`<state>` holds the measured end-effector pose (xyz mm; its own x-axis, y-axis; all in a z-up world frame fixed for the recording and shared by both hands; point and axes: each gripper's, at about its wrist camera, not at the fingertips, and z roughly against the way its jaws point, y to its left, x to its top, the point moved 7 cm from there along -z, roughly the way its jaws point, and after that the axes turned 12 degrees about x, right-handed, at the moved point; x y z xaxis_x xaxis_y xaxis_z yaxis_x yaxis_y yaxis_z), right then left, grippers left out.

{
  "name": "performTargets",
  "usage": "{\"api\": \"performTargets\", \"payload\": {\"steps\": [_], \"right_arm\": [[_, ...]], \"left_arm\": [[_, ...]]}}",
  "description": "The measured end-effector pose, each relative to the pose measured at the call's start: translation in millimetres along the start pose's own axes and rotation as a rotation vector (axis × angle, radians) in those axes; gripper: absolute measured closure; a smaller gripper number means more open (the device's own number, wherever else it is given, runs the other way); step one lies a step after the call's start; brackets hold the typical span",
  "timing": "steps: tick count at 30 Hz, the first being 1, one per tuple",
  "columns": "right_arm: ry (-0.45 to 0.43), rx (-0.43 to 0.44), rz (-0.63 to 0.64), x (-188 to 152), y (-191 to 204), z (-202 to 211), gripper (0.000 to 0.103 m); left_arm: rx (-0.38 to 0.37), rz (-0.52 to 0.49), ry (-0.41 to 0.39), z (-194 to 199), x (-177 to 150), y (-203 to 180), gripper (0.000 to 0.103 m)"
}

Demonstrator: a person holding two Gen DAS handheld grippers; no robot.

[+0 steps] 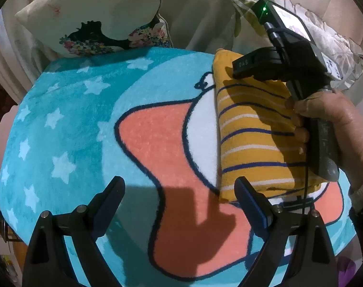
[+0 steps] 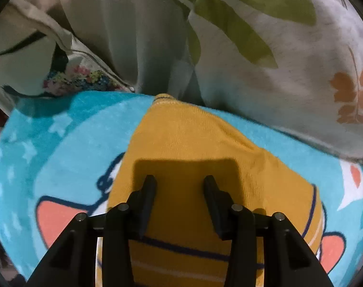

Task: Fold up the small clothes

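A small yellow garment with navy and white stripes (image 1: 255, 134) lies folded into a long strip on a turquoise cartoon blanket (image 1: 69, 124). My left gripper (image 1: 179, 186) is open and empty, hovering over the blanket just left of the garment's near end. My right gripper (image 1: 243, 68) hovers over the garment's far end, held by a hand (image 1: 334, 117). In the right wrist view the right gripper (image 2: 179, 183) is open and empty just above the plain yellow part of the garment (image 2: 188, 141), which lies on the blanket (image 2: 69, 134).
A cream cushion with a floral print (image 1: 93, 16) stands behind the blanket at the left. A leaf-print cushion (image 2: 277, 55) stands behind at the right, close to the garment's far end. Pale fabric (image 1: 200, 12) hangs between them.
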<state>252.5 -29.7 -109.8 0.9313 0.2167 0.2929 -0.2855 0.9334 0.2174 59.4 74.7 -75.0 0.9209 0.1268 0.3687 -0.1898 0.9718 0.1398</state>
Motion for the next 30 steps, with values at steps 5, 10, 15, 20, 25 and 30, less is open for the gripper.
{"api": "performTargets", "payload": {"steps": [5, 10, 15, 20, 25, 30], "right_arm": [[-0.105, 0.037, -0.046, -9.3, -8.9, 47.9, 0.056], [-0.15, -0.039, -0.114, -40.9, -52.8, 75.8, 0.052], [-0.124, -0.084, -0.299, -71.4, -123.9, 76.0, 0.048], [-0.194, -0.07, -0.365, -91.0, -135.8, 115.3, 0.047], [-0.214, -0.053, -0.318, -107.7, -119.8, 129.2, 0.047], [-0.136, -0.067, -0.311, -134.6, -121.4, 108.5, 0.047]], "left_arm": [[-0.02, -0.01, -0.004, -1.9, 5.2, -0.1, 0.011], [-0.042, -0.033, -0.007, -2.6, 7.7, -6.6, 0.011], [-0.055, -0.072, -0.008, -2.9, 6.4, -19.0, 0.011], [-0.123, -0.1, -0.018, -11.9, 20.9, -29.9, 0.011], [-0.079, -0.138, -0.024, -46.7, 40.5, -51.3, 0.011], [-0.076, -0.139, 0.081, -72.3, 38.5, -55.7, 0.008]]}}
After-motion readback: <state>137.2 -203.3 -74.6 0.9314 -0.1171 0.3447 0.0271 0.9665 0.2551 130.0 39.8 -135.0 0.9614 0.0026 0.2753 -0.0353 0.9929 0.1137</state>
